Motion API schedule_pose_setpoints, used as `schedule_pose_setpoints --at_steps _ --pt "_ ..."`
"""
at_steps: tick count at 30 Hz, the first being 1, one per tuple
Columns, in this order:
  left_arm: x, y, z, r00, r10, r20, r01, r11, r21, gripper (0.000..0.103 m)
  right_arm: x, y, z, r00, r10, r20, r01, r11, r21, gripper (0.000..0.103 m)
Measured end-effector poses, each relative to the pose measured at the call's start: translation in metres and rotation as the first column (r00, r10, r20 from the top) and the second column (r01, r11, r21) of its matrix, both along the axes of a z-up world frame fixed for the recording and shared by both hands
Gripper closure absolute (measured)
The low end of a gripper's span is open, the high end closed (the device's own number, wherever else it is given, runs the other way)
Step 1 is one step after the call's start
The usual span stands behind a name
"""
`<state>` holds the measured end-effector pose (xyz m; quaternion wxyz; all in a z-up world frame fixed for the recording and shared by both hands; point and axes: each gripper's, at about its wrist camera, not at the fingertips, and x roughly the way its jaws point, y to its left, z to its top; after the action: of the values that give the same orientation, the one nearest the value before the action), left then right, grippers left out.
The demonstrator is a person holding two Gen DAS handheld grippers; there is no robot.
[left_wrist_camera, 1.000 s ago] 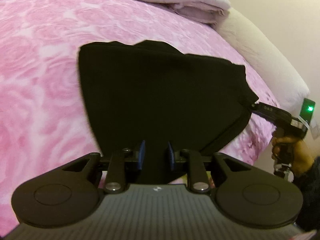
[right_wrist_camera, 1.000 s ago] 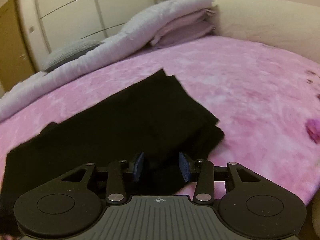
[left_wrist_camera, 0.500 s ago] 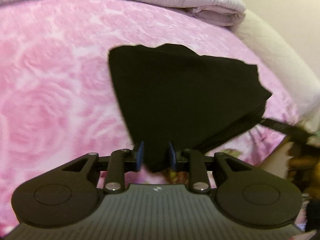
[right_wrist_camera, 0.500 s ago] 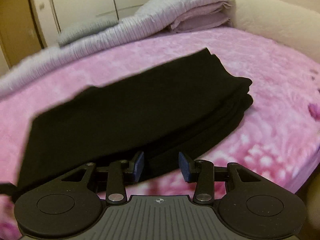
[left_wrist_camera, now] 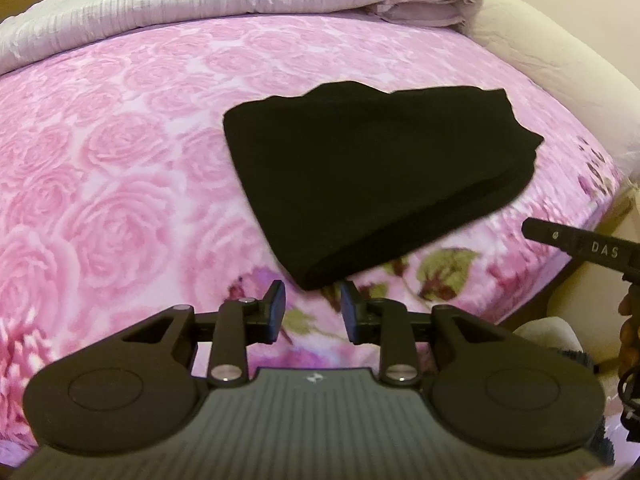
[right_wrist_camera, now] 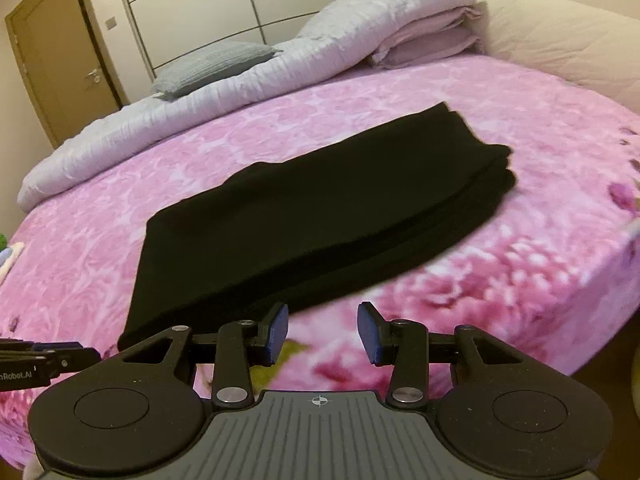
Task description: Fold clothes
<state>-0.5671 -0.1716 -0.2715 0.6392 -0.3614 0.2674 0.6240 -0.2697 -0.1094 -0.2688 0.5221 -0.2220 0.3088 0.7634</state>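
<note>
A folded black garment [left_wrist_camera: 372, 176] lies flat on the pink rose-patterned bed cover [left_wrist_camera: 120, 168]; it also shows in the right wrist view [right_wrist_camera: 320, 208]. My left gripper [left_wrist_camera: 313, 312] is open and empty, just short of the garment's near corner, not touching it. My right gripper [right_wrist_camera: 323, 332] is open and empty, just in front of the garment's near edge. The right gripper's tip shows at the right of the left wrist view [left_wrist_camera: 580, 244], and the left gripper's tip shows at the left of the right wrist view [right_wrist_camera: 44, 360].
A folded pale quilt [right_wrist_camera: 248, 80] and a grey pillow [right_wrist_camera: 212, 64] lie along the bed's far side. A cream padded headboard [left_wrist_camera: 568, 80] curves around the right. The bed's edge [right_wrist_camera: 592, 312] drops off near my right gripper. A door and wardrobe stand behind.
Both grippers have let go of the black garment and pulled back toward the bed's near edge. The garment now lies folded and flat on the bed.
</note>
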Motion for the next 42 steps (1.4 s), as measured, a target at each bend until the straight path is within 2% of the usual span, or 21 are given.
schedule_pose_setpoints --at_steps 4,16,19,21,23,24,25,27,29,31,33,34,36,38,39,42 --pt "0.006 -0.005 0.001 1.000 -0.009 -0.012 0.009 1.000 0.000 0.077 0.007 -0.006 0.004 1.000 -0.028 0.009 0.028 1.000 -0.001 0.060" --pt "0.008 -0.001 -0.003 1.000 -0.024 -0.010 0.024 1.000 -0.015 0.077 0.006 0.001 -0.001 1.000 -0.016 -0.001 0.016 1.000 -0.017 0.060" --pt "-0.006 0.002 -0.011 0.998 -0.012 0.066 0.015 0.999 -0.037 0.077 0.004 0.004 -0.005 1.000 -0.008 0.018 0.008 1.000 -0.014 0.060" --pt "-0.021 0.003 -0.018 0.989 0.022 0.145 -0.014 0.998 -0.055 0.077 -0.002 0.006 -0.008 0.998 0.021 0.067 -0.022 1.000 0.011 0.060" --pt "-0.039 0.003 -0.027 0.967 0.075 0.244 -0.057 0.995 -0.080 0.076 -0.010 0.007 -0.013 0.990 0.058 0.132 -0.063 0.997 0.041 0.060" --pt "-0.050 0.003 -0.032 0.948 0.104 0.302 -0.079 0.992 -0.094 0.076 -0.014 0.006 -0.016 0.982 0.083 0.167 -0.094 0.994 0.057 0.060" --pt "-0.059 0.002 -0.037 0.922 0.139 0.362 -0.107 0.988 -0.108 0.075 -0.019 0.006 -0.019 0.973 0.107 0.204 -0.125 0.990 0.073 0.060" --pt "-0.077 0.002 -0.049 0.851 0.212 0.481 -0.164 0.976 -0.140 0.073 -0.029 0.006 -0.025 0.949 0.155 0.273 -0.188 0.977 0.099 0.060" --pt "-0.093 0.001 -0.060 0.764 0.277 0.582 -0.215 0.961 -0.175 0.072 -0.040 0.005 -0.031 0.920 0.205 0.334 -0.260 0.957 0.126 0.060" --pt "-0.102 0.004 -0.068 0.692 0.323 0.646 -0.253 0.946 -0.202 0.070 -0.051 0.001 -0.035 0.884 0.253 0.394 -0.338 0.927 0.163 0.060" --pt "-0.109 0.009 -0.075 0.632 0.363 0.685 -0.290 0.930 -0.225 0.069 -0.064 -0.006 -0.040 0.823 0.308 0.478 -0.443 0.874 0.199 0.060" --pt "-0.111 0.012 -0.078 0.612 0.377 0.696 -0.304 0.924 -0.233 0.069 -0.072 -0.012 -0.044 0.777 0.336 0.532 -0.507 0.835 0.213 0.060" --pt "-0.113 0.018 -0.082 0.593 0.397 0.701 -0.320 0.915 -0.247 0.069 -0.086 -0.025 -0.053 0.687 0.376 0.622 -0.616 0.755 0.225 0.060" --pt "-0.115 0.023 -0.086 0.586 0.412 0.697 -0.330 0.908 -0.259 0.069 -0.097 -0.038 -0.065 0.602 0.410 0.686 -0.706 0.674 0.217 0.052" --pt "-0.116 0.025 -0.087 0.582 0.415 0.700 -0.331 0.907 -0.262 0.069 -0.103 -0.044 -0.071 0.568 0.421 0.707 -0.738 0.640 0.212 0.042" --pt "-0.118 0.027 -0.091 0.574 0.411 0.708 -0.328 0.908 -0.261 0.069 -0.121 -0.063 -0.091 0.468 0.411 0.782 -0.822 0.527 0.215 0.041"
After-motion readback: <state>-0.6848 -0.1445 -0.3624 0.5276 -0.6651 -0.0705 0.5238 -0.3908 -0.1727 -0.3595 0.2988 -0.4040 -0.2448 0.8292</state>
